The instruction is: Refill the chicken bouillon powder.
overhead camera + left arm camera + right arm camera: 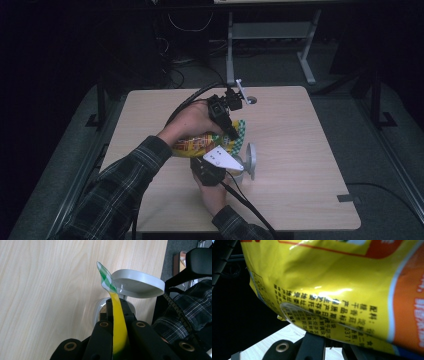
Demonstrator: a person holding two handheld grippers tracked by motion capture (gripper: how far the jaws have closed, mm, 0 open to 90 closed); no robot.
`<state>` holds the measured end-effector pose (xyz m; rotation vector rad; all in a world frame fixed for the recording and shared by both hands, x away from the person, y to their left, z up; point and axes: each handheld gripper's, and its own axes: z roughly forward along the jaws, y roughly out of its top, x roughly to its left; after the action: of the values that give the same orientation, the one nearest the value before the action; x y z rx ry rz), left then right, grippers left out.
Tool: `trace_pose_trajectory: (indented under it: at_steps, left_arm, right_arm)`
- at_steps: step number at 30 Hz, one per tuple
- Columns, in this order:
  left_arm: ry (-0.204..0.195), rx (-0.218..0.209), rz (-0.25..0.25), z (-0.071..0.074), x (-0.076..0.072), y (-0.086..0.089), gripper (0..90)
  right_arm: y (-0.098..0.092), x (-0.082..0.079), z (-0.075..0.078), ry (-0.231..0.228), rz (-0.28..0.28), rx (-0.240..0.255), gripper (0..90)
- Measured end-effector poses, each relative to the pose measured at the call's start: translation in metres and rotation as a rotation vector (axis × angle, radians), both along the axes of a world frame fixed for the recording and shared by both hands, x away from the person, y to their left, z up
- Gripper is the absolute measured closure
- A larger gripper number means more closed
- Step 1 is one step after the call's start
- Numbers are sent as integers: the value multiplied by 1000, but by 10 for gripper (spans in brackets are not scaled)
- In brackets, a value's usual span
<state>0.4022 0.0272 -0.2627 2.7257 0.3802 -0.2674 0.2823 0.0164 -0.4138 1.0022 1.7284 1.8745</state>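
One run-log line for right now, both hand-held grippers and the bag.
left hand-held gripper: shut on snack bag edge | right hand-held gripper: shut on snack bag | grey container: lid open, below bag

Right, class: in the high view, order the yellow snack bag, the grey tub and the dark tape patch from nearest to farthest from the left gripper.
1. yellow snack bag: clamped in the left gripper.
2. grey tub: just right of the bag, lid open.
3. dark tape patch: at the near right edge of the table.
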Motion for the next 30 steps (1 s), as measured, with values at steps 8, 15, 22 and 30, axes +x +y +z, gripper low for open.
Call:
trace_pose_trajectory:
  at_steps: [8,15,22,30]
  left_arm:
    - [2,-1,3,0,0,-1,899]
    - [2,1,0,0,0,-2,899]
    - [2,-2,3,0,0,-2,899]
    - [-2,-1,0,1,-1,-1,899]
  right_arm:
    - [-1,0,0,-1,-3,-1,900]
    - [-1,0,0,0,-3,-1,900]
    - [-1,0,0,-3,-4,-2,900]
    - [-1,0,1,-6,-4,-4,900]
